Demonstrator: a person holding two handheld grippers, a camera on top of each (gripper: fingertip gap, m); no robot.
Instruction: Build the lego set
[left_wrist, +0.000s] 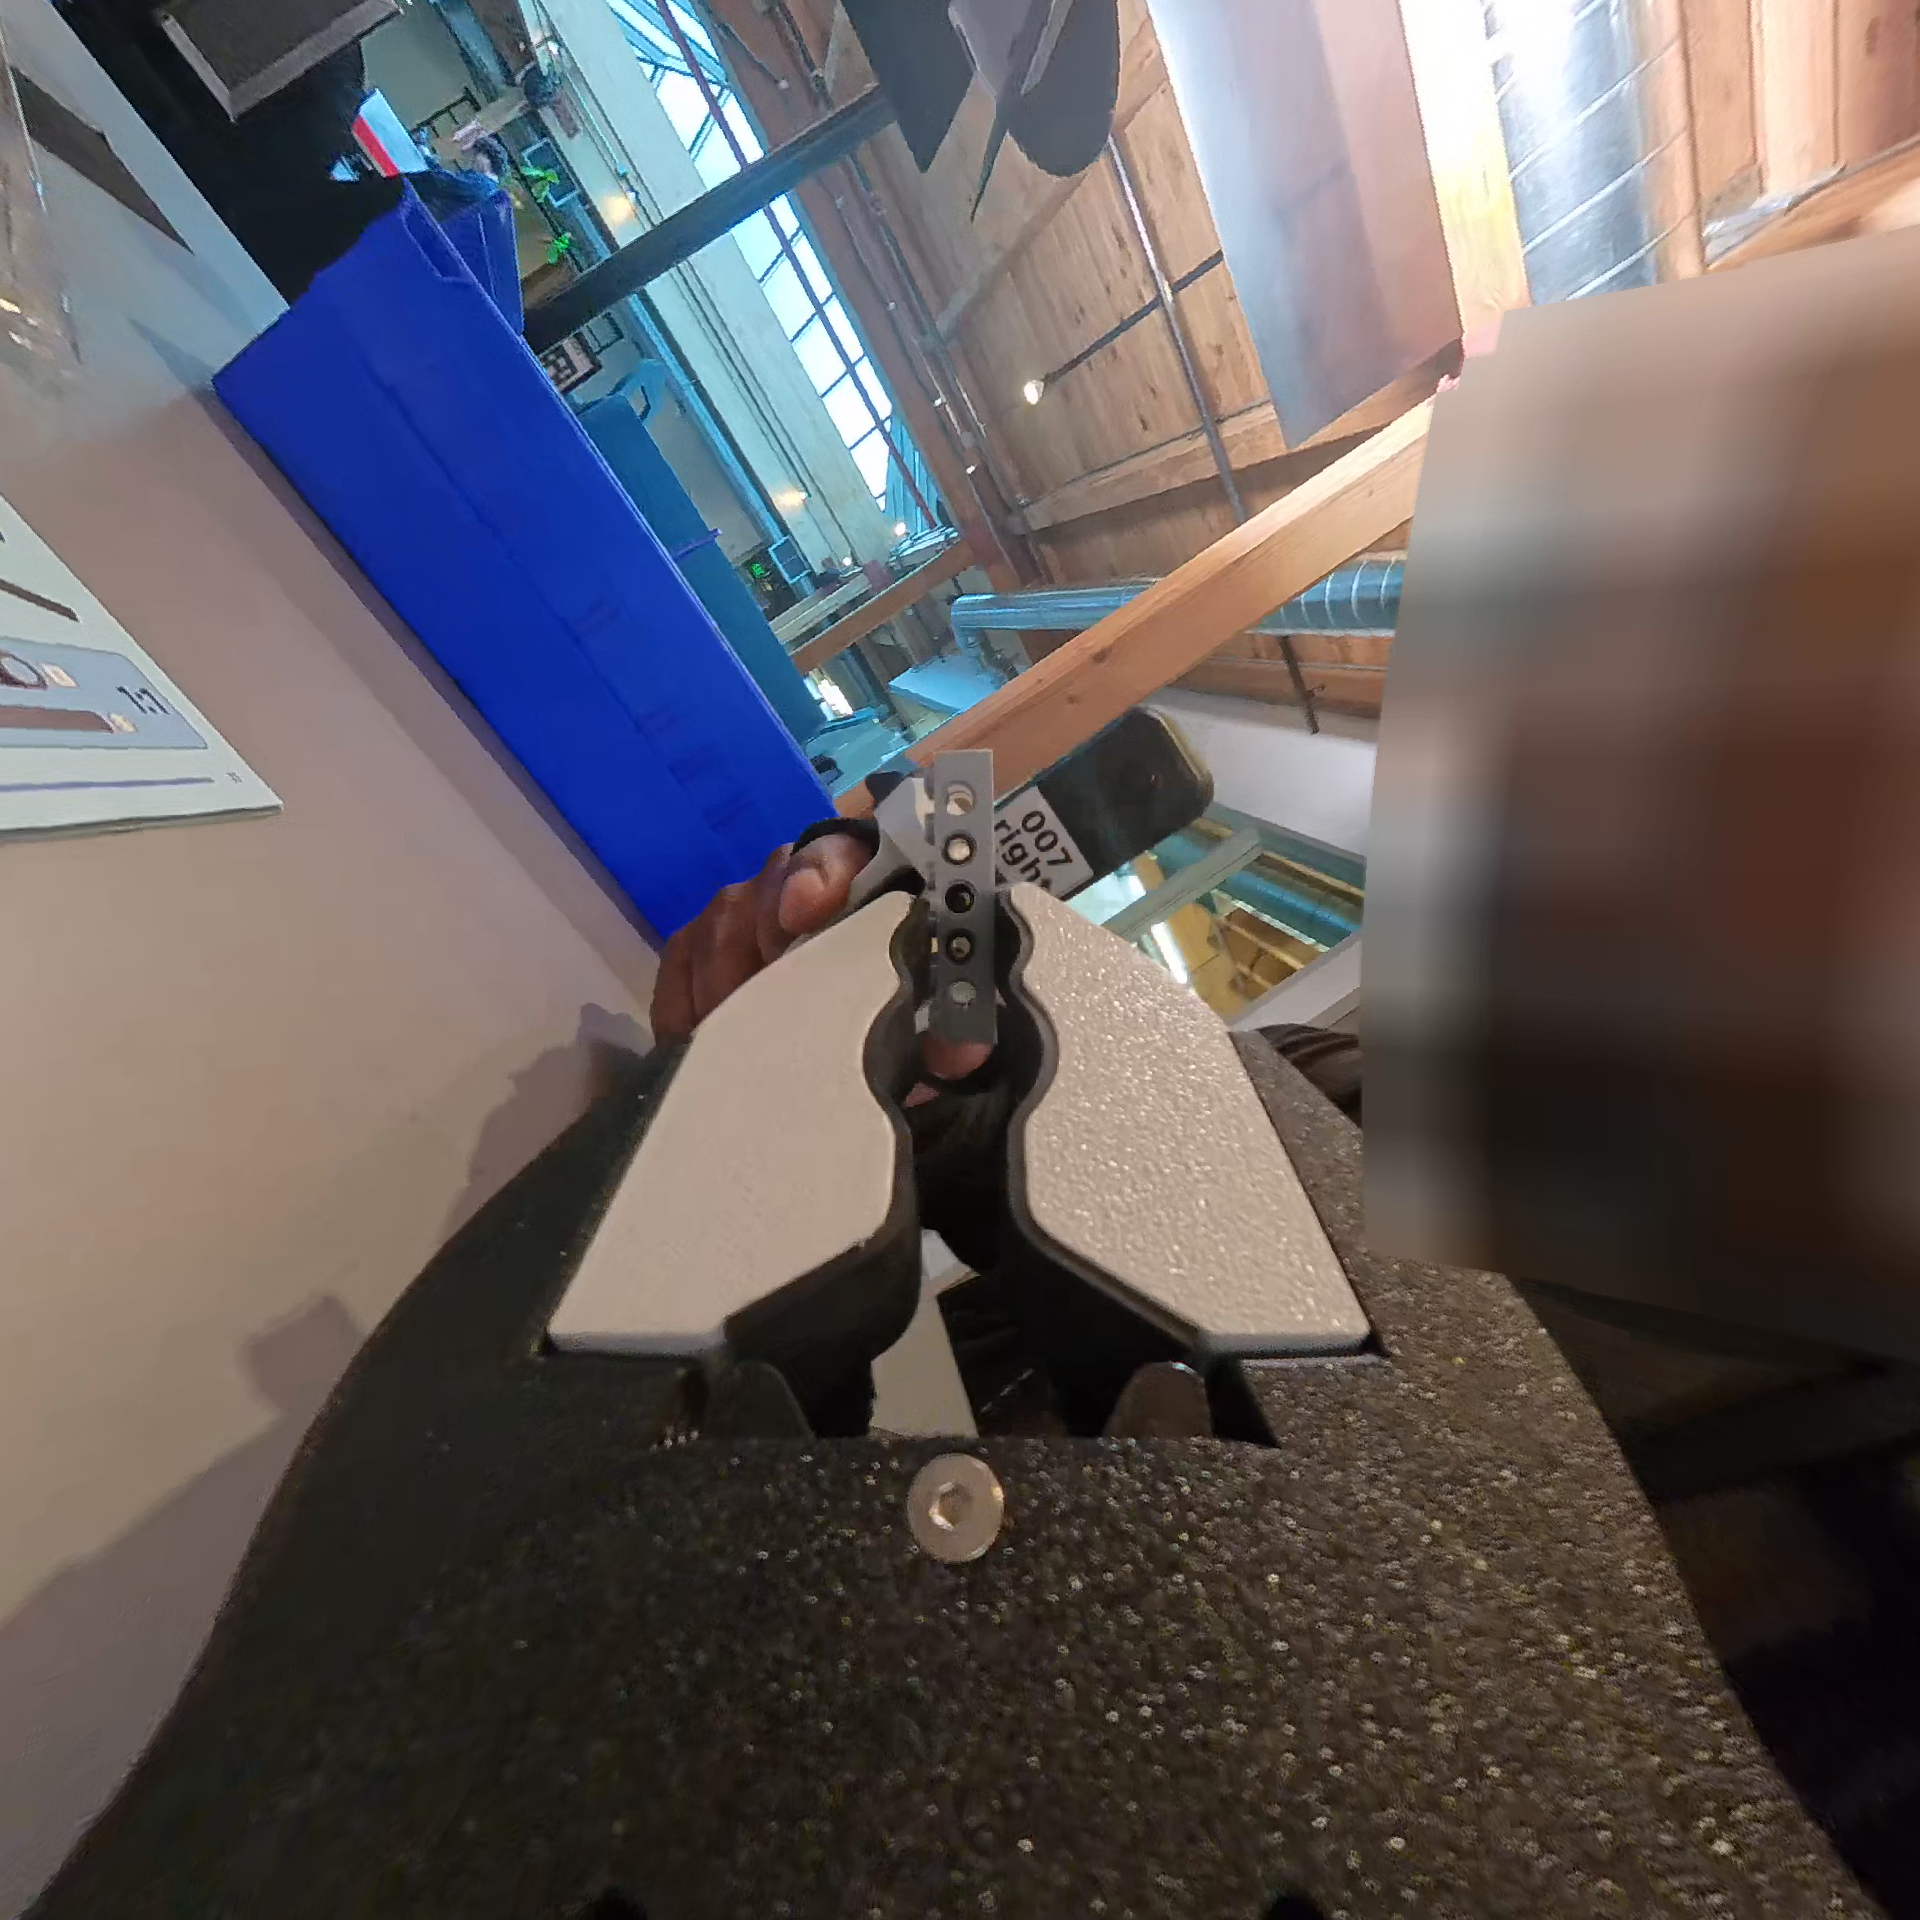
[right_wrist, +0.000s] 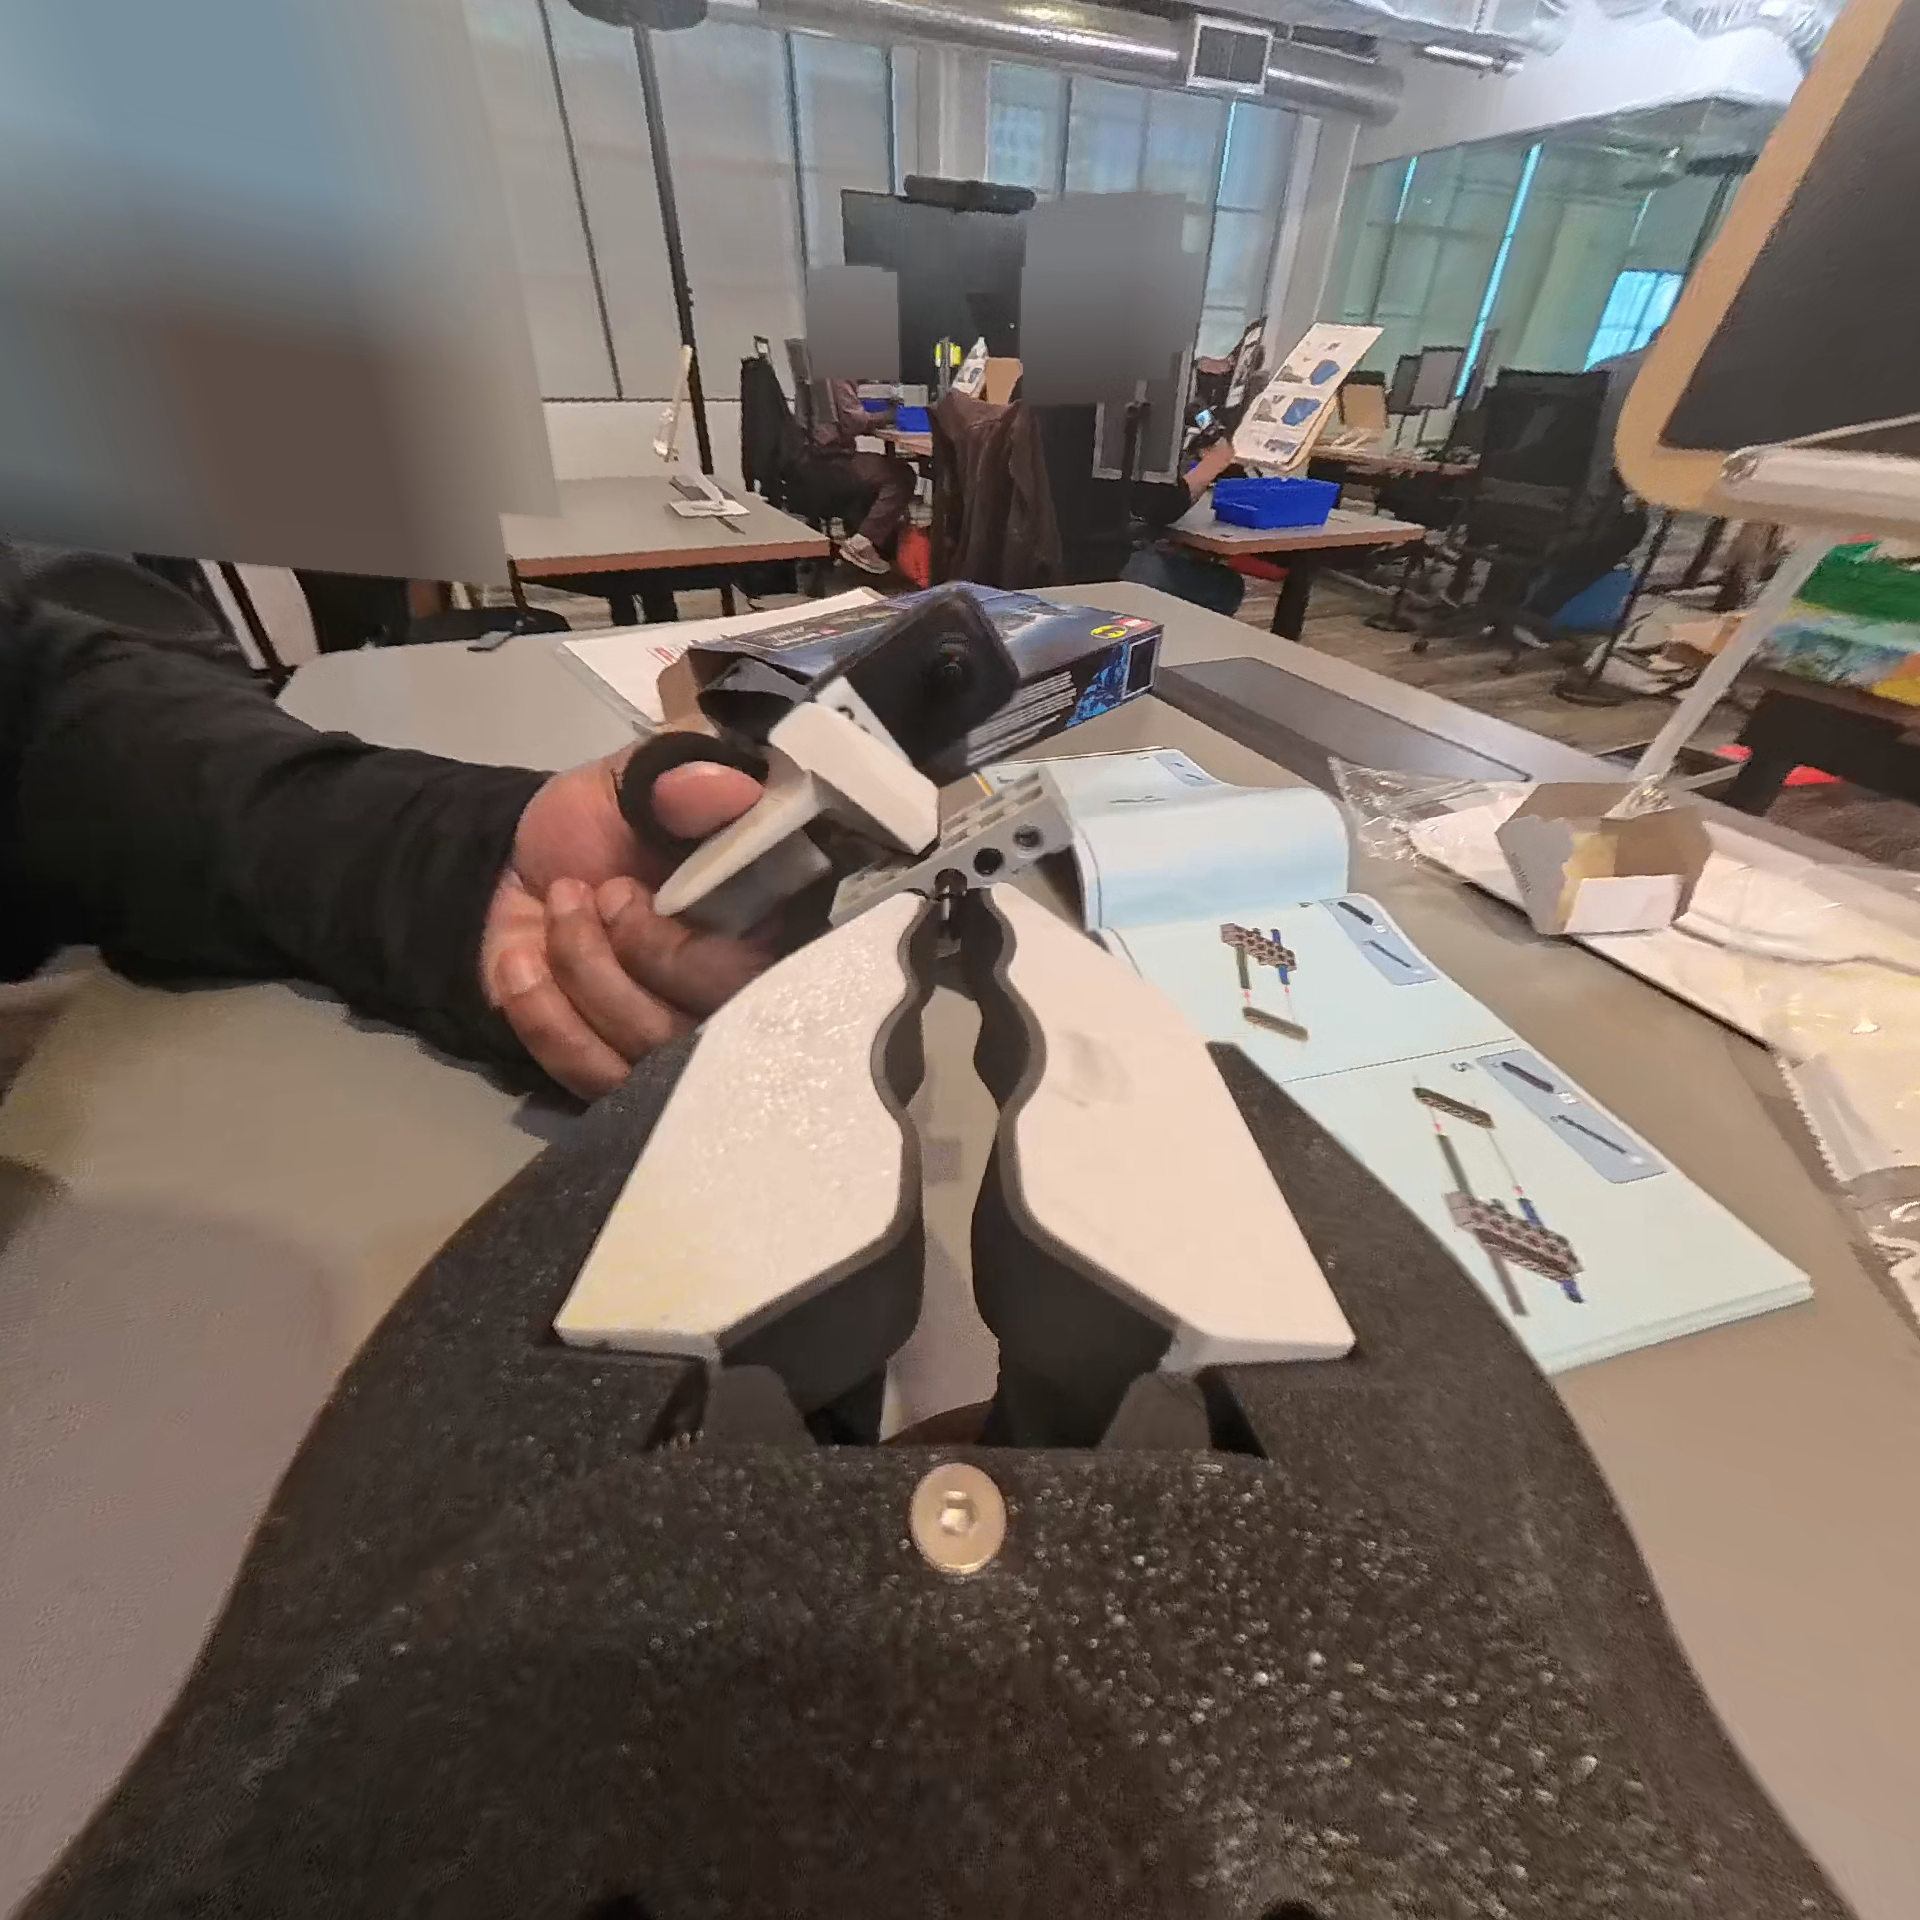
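Left gripper (left_wrist: 961, 935) is clamped on a grey beam (left_wrist: 966, 904) with a row of round holes, pads pressing its two long sides, beam standing up out of the tips. Over in the right wrist view that same beam (right_wrist: 977, 852) lies slanted, hole side facing the right gripper (right_wrist: 948, 914). R gripper's fingers are nearly together, and pinched between the tips is what looks like a small dark pin (right_wrist: 948, 896). It's tiny and a bit blurred, so can't say more than that. Pin's far end sits right at one of the beam's holes, touching or all but touching; can't tell if it's in. Both tools are held up off the grey table (right_wrist: 312, 1143), L hand (right_wrist: 582, 883) wrapped round its handle, thumb through a black loop. Below and to the right lies an open light-blue instruction booklet (right_wrist: 1351, 1039), a dark printed box (right_wrist: 1060, 665) behind the L gripper, clear plastic bags (right_wrist: 1766, 987) and a small open cardboard box (right_wrist: 1600, 862) farther right. Blue bin (left_wrist: 499, 520) stands at the table edge in the left wrist view.
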